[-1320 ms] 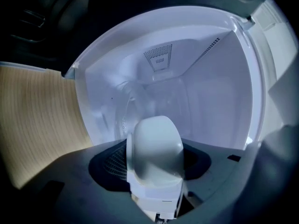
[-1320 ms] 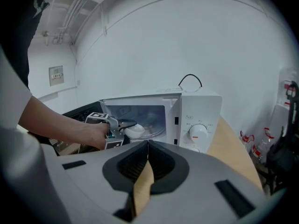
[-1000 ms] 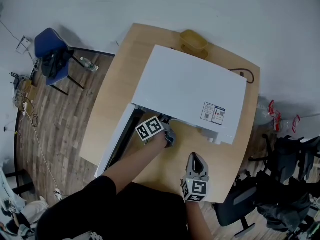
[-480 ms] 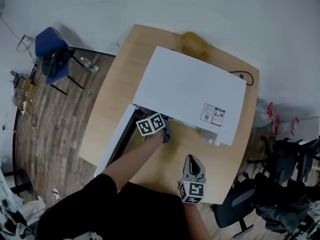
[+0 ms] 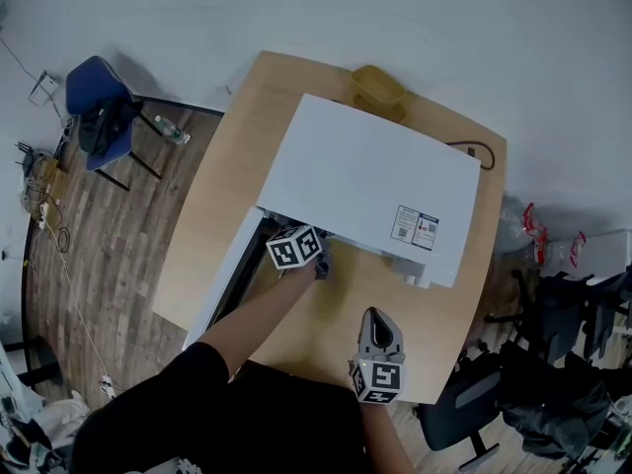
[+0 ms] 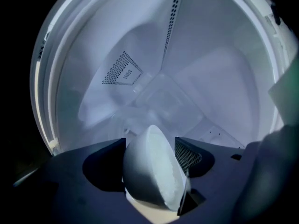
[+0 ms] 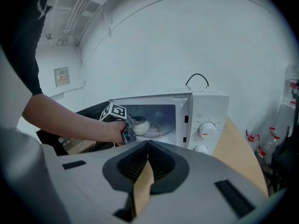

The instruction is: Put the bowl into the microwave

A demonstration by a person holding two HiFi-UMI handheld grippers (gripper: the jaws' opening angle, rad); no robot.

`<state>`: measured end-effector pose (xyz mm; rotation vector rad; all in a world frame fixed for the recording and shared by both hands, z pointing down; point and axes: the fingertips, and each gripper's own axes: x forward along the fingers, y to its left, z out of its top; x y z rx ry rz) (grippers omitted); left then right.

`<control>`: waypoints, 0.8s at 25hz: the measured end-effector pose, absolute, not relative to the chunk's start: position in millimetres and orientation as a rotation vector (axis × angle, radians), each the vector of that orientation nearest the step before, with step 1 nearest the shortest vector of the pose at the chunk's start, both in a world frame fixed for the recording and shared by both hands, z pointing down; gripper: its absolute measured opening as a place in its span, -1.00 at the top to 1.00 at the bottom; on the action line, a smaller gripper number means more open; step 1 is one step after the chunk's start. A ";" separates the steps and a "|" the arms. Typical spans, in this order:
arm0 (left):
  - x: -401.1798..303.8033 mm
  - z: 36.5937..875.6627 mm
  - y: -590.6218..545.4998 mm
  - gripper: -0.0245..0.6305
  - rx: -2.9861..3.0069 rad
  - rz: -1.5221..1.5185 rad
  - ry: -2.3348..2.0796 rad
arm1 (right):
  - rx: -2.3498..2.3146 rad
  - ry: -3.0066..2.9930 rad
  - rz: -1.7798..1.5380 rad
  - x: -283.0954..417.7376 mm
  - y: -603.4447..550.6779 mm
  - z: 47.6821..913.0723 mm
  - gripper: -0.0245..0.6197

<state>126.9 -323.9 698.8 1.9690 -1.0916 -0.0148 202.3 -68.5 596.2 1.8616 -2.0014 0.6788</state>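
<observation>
Landmark: the white microwave (image 5: 370,181), standing on the round wooden table (image 5: 247,126); every place below is given relative to it.
Door: the door (image 5: 223,282) hangs open at the microwave's front left corner and leaves the cavity clear.
Left gripper: the left gripper (image 6: 150,143) reaches in through the microwave's front opening, its marker cube just outside the front edge.
Left gripper, state: the jaws have just been opening and now stand wide. The bowl is between them, and the pads look to have let go of it.
Bowl: the white bowl (image 6: 152,169) is inside the microwave, near the front of the cavity. The right gripper view shows it upright on the glass turntable (image 7: 161,129).
Right gripper: the right gripper (image 7: 148,146) is held in front of the microwave, well apart from the opening, with its jaws together on nothing.
Change: over the last second the left gripper's cube has edged closer under the microwave's front edge and rolled. The right gripper has kept its place.
Meaning for the task: judged from this, the bowl is placed and is being released. What likely remains is to draw the left gripper straight out.
Risk: a jaw catching the rim on the way out could tip the bowl or drag it toward the opening.
Other: a yellow container (image 5: 378,87) sits behind the microwave and plays no part.
</observation>
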 end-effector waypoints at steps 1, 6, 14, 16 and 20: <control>126.8 699.9 -324.5 0.01 1.975 -0.007 -1.093 | 1.860 -2.000 0.680 202.1 -68.0 596.1 0.73; 123.0 698.5 -326.8 -0.01 1.982 -0.003 -1.100 | 1.839 -2.025 0.697 198.2 -66.2 596.8 0.73; 120.3 702.7 -320.5 -0.07 1.951 -0.048 -1.072 | 1.817 -2.052 0.696 195.5 -64.6 594.3 0.73; 118.5 702.7 -319.3 -0.07 1.949 -0.039 -1.077 | 1.810 -2.053 0.692 194.3 -63.4 593.8 0.74; 120.4 702.7 -315.2 -0.08 2.015 0.024 -1.079 | 1.806 -2.051 0.684 193.6 -60.2 592.8 0.73</control>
